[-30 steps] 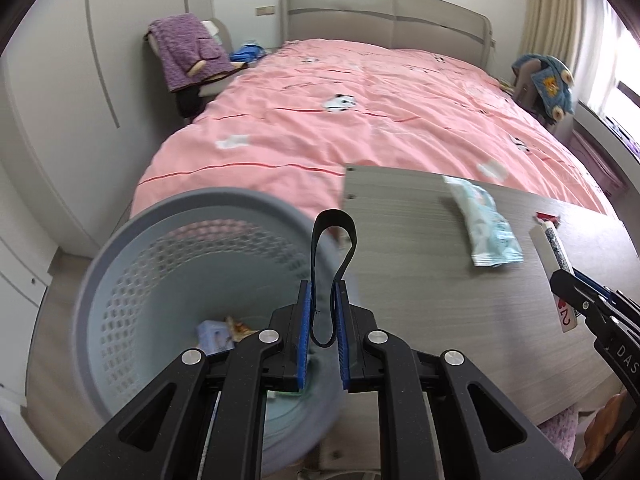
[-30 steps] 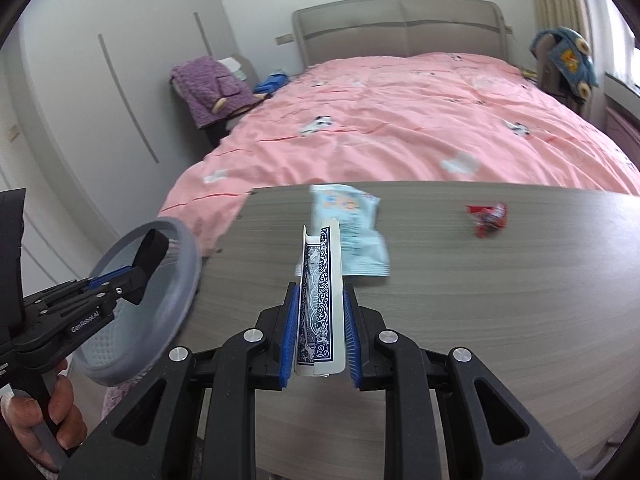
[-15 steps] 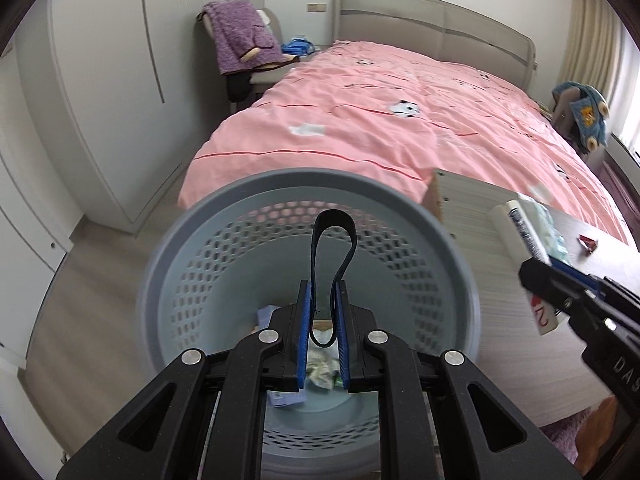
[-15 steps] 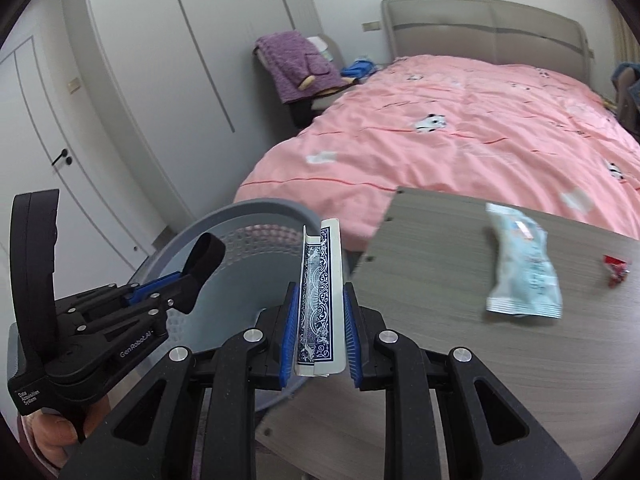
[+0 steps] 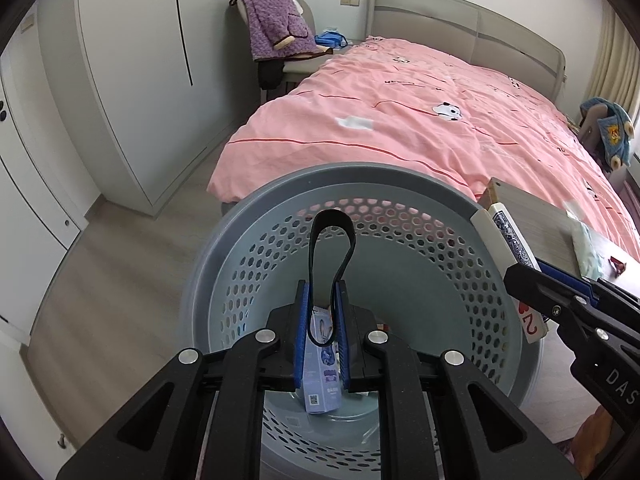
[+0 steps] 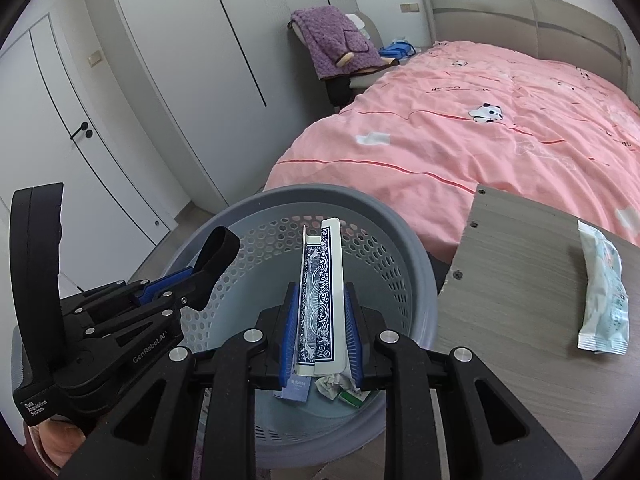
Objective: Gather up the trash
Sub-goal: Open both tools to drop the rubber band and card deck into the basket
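Left tongs are clamped on a black rubber band loop, which stands upright above the round grey perforated plastic waste basket. Right tongs are clamped on a blue-patterned playing-card box, held over the basket opening; in the left view the box enters at 3 o'clock across the rim. On the basket floor lie a pale blue carton, crumpled paper and a green scrap. A grey wood-grain table abuts the basket at 3 o'clock, carrying a pale blue plastic snack packet and a small red wrapper. A pink-quilted bed lies at 12 o'clock.
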Demonstrator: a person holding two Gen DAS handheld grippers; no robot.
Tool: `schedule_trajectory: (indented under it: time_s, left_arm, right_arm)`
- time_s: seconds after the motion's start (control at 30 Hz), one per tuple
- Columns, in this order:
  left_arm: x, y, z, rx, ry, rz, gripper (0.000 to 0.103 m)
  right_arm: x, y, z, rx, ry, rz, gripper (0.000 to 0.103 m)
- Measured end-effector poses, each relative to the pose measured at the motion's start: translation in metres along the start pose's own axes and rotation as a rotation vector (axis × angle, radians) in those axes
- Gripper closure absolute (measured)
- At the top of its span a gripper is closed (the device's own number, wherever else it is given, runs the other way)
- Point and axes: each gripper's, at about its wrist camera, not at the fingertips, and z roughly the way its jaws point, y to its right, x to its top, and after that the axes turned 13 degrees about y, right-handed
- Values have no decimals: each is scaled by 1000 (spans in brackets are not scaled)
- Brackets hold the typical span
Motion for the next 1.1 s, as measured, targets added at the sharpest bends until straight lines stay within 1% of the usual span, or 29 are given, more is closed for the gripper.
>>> schedule_trajectory:
  time_s: [0.17,0.2,0.23,0.27,0.33,0.43,0.5,0.67,0.83,0.9,0.93,1.1]
  left_arm:
    - [-1,-1,2,-2,-3,-2,82]
    - [-1,-1,2,-3,-4,-2,80]
    - [-1,-2,2,-1,-3,-3,74]
    - [-1,-1,2,5,-1,-4,63]
    - [-1,-2,0,14,5,-6,56]
    - [0,-4,-1,24,8,-9,51]
    - [0,-6,-1,33,9,-11,50]
    - [0,-8,-3,51,17,-13,43]
    - [1,-9,-7,58,22,-16,42]
    - [2,-9,-8,62,28,-15,37]
    - [2,-10,-10,63,34,-14,36]
    - [2,-9,-16,69,50,-6,36]
  right_arm:
    - [2,-2,4,-2,1,-2,78]
    - [2,-2,4,-1,3,1,76]
    - [2,-2,4,-2,5,1,74]
    - [3,-2,3,-4,10,2,72]
    - [3,-2,1,-5,20,3,63]
    - [4,-2,0,-11,25,-2,62]
    - [3,-3,0,-16,25,-7,62]
    - [2,-4,0,-20,26,-13,61]
    - [1,-5,-3,-24,31,-22,60]
    - [1,-6,-6,-29,38,-25,57]
    - [2,-6,-7,-30,41,-25,55]
    - [1,-4,-13,-37,52,-21,54]
